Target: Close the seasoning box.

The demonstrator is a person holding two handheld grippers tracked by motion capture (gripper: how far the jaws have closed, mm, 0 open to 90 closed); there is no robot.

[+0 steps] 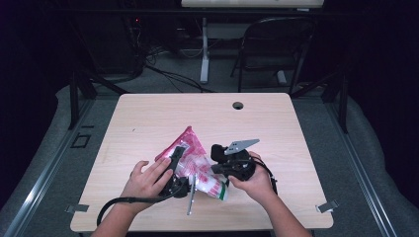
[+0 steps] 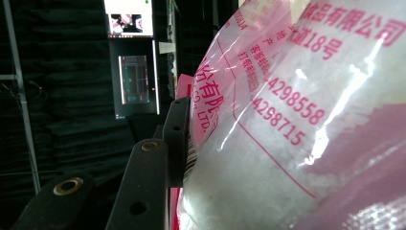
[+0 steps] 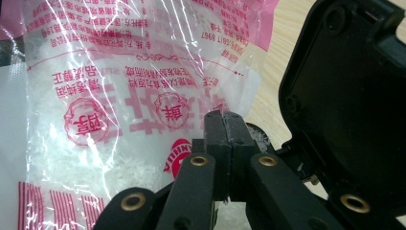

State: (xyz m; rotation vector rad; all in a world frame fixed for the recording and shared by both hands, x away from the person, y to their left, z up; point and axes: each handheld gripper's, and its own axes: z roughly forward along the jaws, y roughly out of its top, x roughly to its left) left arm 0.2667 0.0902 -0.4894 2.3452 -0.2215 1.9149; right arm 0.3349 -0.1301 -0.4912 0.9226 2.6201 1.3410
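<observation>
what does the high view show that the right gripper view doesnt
The high view alone takes in the whole wooden table, the cable hole near its far edge, a folding chair behind it, both hands, and the left gripper at the bag's left side.

The right gripper view alone gives the close detail: the right gripper with jaws pressed together on the bag's edge, and white grains behind the clear film.

Both show the pink and white bag and the table's wood.

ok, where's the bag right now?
High view: the bag lies on the table, near the front edge, between the left gripper and right gripper.
</observation>
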